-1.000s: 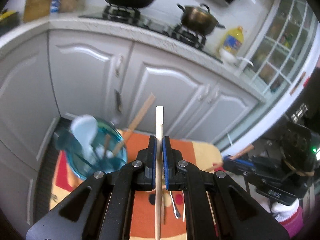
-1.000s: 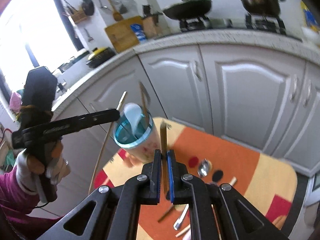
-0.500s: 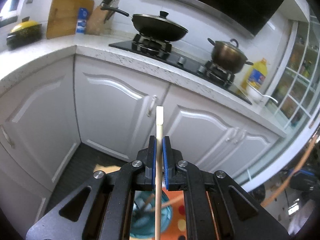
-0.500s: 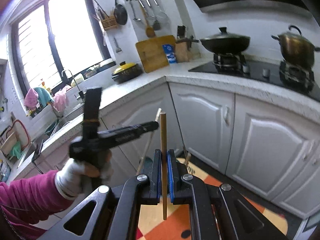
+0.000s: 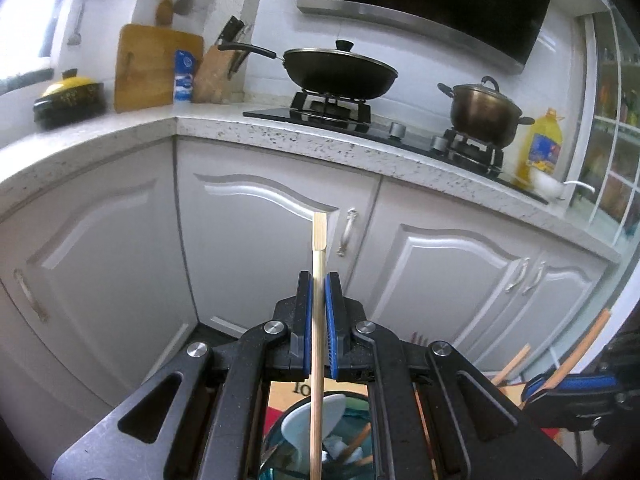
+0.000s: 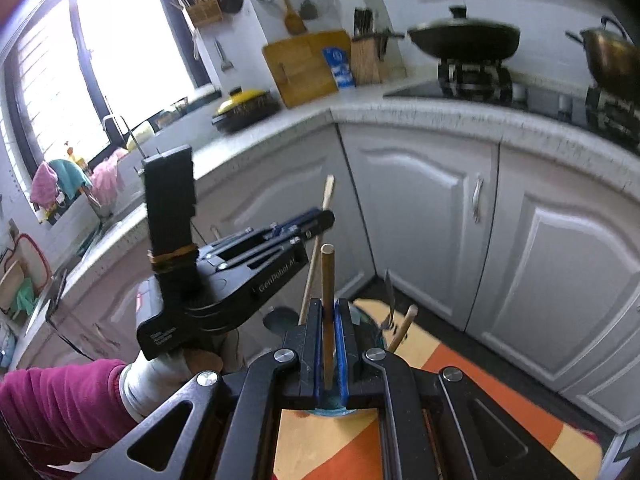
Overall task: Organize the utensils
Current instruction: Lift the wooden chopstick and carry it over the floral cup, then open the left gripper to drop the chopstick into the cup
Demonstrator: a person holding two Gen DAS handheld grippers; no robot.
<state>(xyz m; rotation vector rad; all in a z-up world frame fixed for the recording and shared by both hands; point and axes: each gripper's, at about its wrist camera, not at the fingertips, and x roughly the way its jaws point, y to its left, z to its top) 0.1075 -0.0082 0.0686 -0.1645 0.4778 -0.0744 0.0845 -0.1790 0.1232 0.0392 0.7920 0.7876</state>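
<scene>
My left gripper is shut on a pale bamboo stick that stands upright, its lower end over the blue glass cup directly below. The cup holds a white spoon and wooden utensils. My right gripper is shut on a round wooden chopstick, also upright, above the same cup, which is mostly hidden behind the jaws. The left gripper with its stick shows in the right wrist view, just left of mine. The right gripper shows at the left view's right edge.
An orange and yellow mat covers the table under the cup. White kitchen cabinets stand behind, with a wok and pot on the stove. A utensil handle sticks out of the cup.
Both grippers have risen and tilted up with their sticks held upright. The cup has dropped from mid-view to beneath the jaws. The two grippers have come closer together above it.
</scene>
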